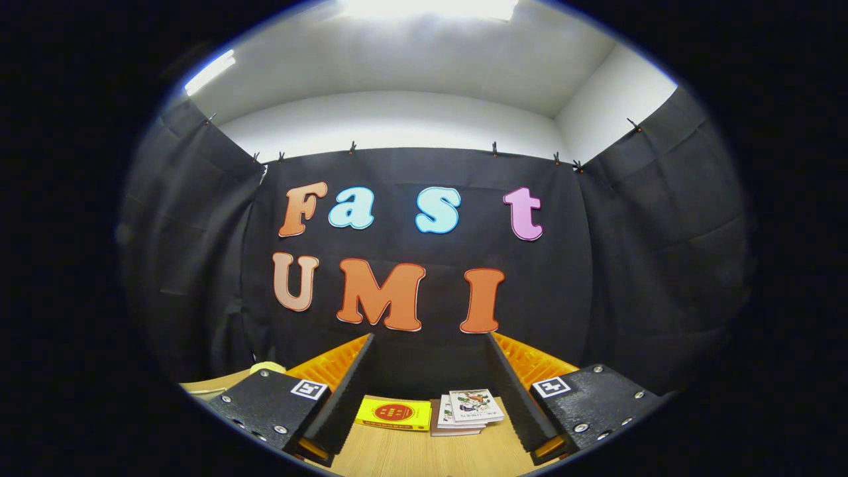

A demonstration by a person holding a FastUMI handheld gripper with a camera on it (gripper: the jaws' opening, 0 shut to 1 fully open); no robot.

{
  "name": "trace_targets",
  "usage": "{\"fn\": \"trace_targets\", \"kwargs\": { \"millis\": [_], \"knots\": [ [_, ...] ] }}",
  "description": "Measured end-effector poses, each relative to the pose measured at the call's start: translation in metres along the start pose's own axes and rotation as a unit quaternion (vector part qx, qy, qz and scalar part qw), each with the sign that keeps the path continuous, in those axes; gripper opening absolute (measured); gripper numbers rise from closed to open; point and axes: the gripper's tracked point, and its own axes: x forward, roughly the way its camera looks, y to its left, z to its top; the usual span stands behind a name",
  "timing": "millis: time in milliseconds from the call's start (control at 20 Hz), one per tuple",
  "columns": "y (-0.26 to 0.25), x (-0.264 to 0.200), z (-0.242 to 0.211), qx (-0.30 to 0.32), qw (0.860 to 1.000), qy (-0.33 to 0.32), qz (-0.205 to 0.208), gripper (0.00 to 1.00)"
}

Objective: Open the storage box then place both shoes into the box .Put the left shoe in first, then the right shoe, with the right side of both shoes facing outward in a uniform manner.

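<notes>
Your gripper [430,391] is held level above the pale wood-grain tabletop [411,457], its fingers spread wide with nothing between them. Between and just beyond the fingers, on that tabletop, lie a flat yellow packet with a red round mark [393,413] and, touching its right side, a small stack of white printed booklets [468,412]. No storage box or shoes can be seen from here, so which step you are on cannot be judged. You will need to bring the box into sight before committing to any move.
</notes>
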Motion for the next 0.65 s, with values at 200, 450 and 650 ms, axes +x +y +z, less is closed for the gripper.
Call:
{"fn": "trace_targets", "kwargs": {
  "millis": [200, 450, 650],
  "knots": [
    [-0.007, -0.012, 0.0, 0.008, 1.0, -0.003, -0.001, 0.97],
    [-0.003, -0.01, 0.0, 0.008, 1.0, 0.0, 0.005, 0.97],
    [0.007, -0.013, -0.002, 0.001, 1.0, 0.003, 0.018, 0.97]
  ]
}}
